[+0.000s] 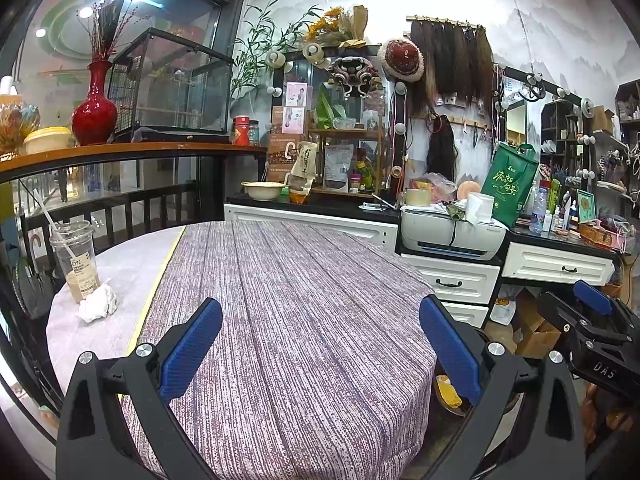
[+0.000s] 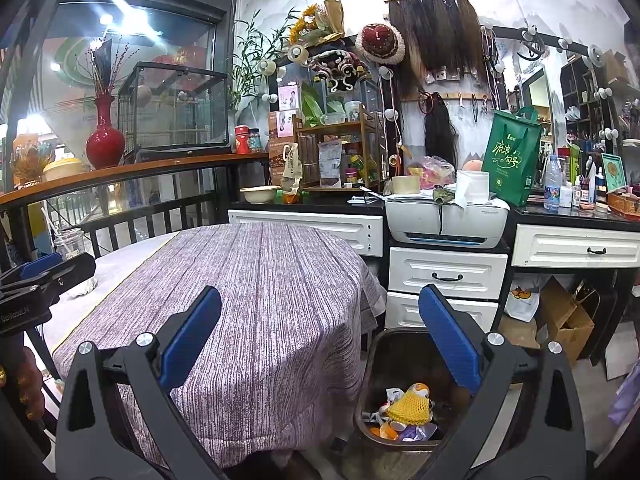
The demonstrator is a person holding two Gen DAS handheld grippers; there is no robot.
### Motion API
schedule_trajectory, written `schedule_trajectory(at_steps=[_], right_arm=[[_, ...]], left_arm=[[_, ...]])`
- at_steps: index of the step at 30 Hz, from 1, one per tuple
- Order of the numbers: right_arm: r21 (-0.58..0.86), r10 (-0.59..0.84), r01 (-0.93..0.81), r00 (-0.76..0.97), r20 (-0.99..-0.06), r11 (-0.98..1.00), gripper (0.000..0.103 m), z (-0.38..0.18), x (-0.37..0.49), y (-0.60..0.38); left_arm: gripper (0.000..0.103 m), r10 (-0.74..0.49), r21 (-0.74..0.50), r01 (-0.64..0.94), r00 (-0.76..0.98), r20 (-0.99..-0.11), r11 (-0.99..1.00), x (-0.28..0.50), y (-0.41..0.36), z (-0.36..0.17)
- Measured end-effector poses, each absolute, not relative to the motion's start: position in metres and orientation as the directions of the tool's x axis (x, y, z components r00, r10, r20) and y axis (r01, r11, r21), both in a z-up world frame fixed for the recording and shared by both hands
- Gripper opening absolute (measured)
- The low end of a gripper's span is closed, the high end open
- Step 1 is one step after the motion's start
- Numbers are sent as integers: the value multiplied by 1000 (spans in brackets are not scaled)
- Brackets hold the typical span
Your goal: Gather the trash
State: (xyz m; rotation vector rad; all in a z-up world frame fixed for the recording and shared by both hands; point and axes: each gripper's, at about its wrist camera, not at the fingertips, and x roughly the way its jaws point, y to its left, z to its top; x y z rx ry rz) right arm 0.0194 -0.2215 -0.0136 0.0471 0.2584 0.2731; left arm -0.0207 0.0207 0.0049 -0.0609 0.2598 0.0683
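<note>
Hovering above a round table [image 1: 304, 288] draped in a purple striped cloth, the left gripper [image 1: 320, 348] has its blue-padded fingers spread wide with nothing between them. On the far left of the tabletop a clear plastic cup [image 1: 74, 258] with a straw and a little pale drink stands upright, a crumpled white paper ball [image 1: 98, 302] touching its base on the near side. The right gripper [image 2: 320, 344], fingers likewise spread and empty, hangs over the table's right edge, where a dark bin [image 2: 404, 360] stands on the floor just beside the cloth. Inside the bin lie a yellow foam net [image 2: 408, 404], scraps of orange peel and torn wrappers. Against the far wall, white drawers [image 2: 448, 274] carry a printer [image 2: 444, 226], a green bag [image 2: 510, 158] and bottles, while a red vase [image 1: 95, 110] stands on the wooden ledge at left
</note>
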Motion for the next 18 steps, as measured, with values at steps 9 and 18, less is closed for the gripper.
schedule_trajectory(at_steps=[9, 18], right_arm=[[80, 271, -259, 931, -245, 963, 97, -14, 20, -221], [80, 270, -259, 930, -249, 963, 97, -14, 20, -221]], left_arm=[[98, 49, -50, -64, 966, -255, 997, -19, 23, 1], [98, 41, -60, -59, 963, -268, 996, -17, 26, 1]])
